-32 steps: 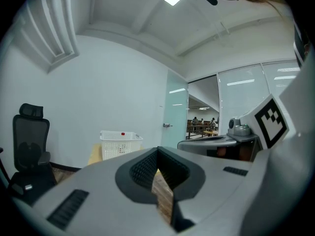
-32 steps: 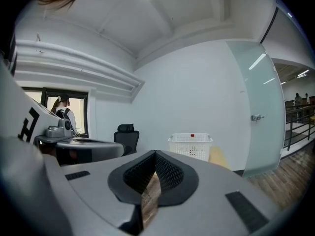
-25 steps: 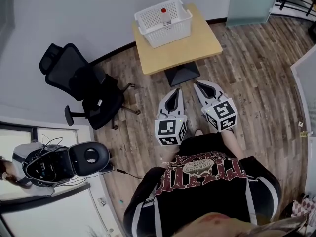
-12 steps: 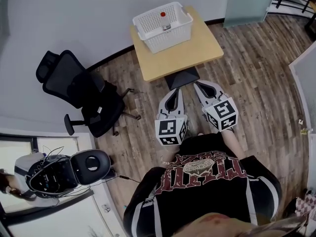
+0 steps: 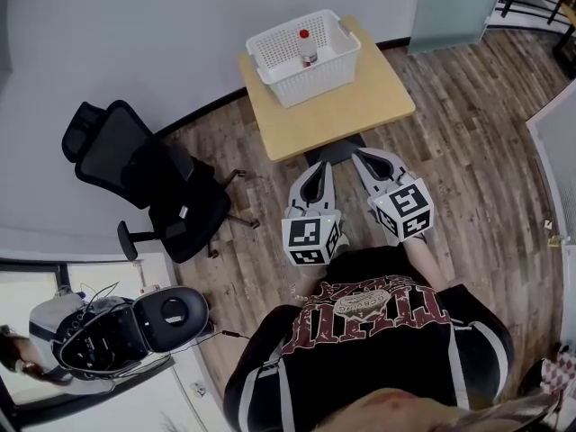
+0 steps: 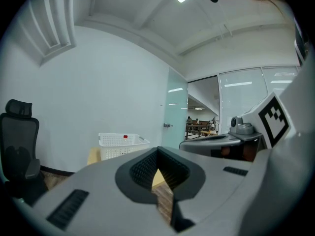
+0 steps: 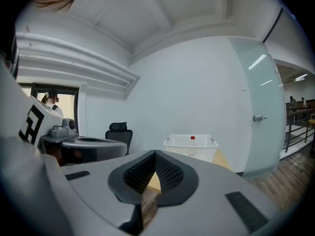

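Note:
My left gripper [image 5: 321, 166] and right gripper [image 5: 362, 157] are held side by side at waist height, both shut and empty, pointing at a small wooden table [image 5: 351, 108]. A white slatted basket [image 5: 304, 54] stands on the table's far part, against the wall. Inside it is a small bottle with a red cap [image 5: 306, 45]. In the left gripper view the jaws [image 6: 158, 152] meet at the tips, with the basket [image 6: 123, 144] beyond them to the left. In the right gripper view the jaws [image 7: 155, 154] are also shut, with the basket [image 7: 191, 145] ahead.
A black office chair [image 5: 137, 175] stands left of the table on the wood floor. A grey machine with cables [image 5: 117, 331] sits at lower left. A frosted glass door [image 5: 454, 3] is at the upper right. The white wall runs behind the table.
The view has shifted a little toward the table, and the basket looks slightly nearer. The chair has slid leftward in the left gripper view. Both grippers stay shut.

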Available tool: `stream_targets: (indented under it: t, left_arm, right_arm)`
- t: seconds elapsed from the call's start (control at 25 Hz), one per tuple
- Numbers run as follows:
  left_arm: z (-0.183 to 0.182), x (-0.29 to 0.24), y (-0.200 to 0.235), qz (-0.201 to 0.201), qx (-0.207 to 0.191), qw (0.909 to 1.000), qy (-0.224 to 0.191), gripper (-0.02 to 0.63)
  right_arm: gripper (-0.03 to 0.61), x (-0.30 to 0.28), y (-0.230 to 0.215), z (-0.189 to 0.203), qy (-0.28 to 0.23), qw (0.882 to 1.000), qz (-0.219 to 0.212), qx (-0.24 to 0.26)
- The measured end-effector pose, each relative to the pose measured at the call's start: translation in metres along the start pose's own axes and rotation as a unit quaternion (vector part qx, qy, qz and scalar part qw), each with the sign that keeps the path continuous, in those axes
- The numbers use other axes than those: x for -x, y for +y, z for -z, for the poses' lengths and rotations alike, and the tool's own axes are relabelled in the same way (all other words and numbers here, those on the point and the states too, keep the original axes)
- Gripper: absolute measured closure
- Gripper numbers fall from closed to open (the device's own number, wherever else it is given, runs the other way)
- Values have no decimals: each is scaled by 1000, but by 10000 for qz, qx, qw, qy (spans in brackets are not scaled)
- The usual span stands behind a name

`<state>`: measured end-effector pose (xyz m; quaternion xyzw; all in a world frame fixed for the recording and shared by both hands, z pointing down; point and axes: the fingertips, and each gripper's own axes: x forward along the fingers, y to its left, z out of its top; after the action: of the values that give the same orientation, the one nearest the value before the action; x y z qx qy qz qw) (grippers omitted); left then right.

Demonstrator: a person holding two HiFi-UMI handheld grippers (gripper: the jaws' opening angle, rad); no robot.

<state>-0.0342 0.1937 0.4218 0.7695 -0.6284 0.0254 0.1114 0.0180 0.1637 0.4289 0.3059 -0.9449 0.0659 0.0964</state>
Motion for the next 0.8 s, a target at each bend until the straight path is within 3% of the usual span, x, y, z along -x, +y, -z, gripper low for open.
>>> stream_targets:
  t: [0.8]
  left_arm:
    - [-4,-37,73,331,-66,9993,175,586]
  right_arm:
    - [561,-73,-3,-9,-25,9992,383,-116]
